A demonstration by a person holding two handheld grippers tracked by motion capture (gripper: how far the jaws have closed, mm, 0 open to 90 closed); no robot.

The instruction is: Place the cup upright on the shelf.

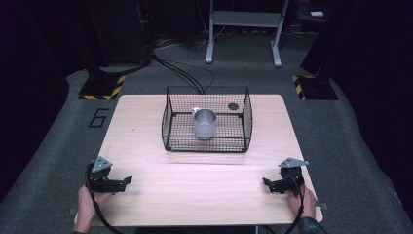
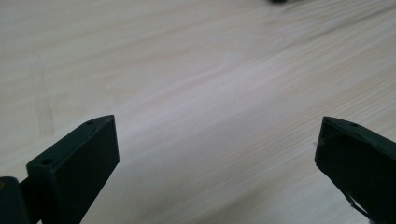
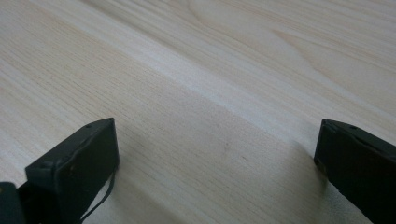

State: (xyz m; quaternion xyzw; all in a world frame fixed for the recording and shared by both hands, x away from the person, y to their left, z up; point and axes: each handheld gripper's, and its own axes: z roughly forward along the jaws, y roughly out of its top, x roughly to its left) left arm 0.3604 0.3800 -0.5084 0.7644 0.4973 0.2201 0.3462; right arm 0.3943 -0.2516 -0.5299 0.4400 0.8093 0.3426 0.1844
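Observation:
A black wire basket [image 1: 168, 119] stands at the middle back of the light wooden table [image 1: 146, 156]. Inside it a grey metal mug [image 1: 205, 123] stands upright, and a small dark round thing [image 1: 233, 106] lies at the basket's back right. My left gripper [image 1: 127, 180] rests near the table's front left corner, held by a hand, its jaws pointing right. My right gripper [image 1: 266, 182] rests near the front right corner, jaws pointing left. Both are open with only bare wood between their jaws, as the left gripper [image 2: 217, 135] view and the right gripper [image 3: 217, 135] view show.
Bare wood stretches between the two grippers and in front of the basket. Beyond the table lies grey carpet with black cables [image 1: 187, 73], a white stand's legs [image 1: 242, 34], and two dark posts on yellow-black striped bases [image 1: 102, 87].

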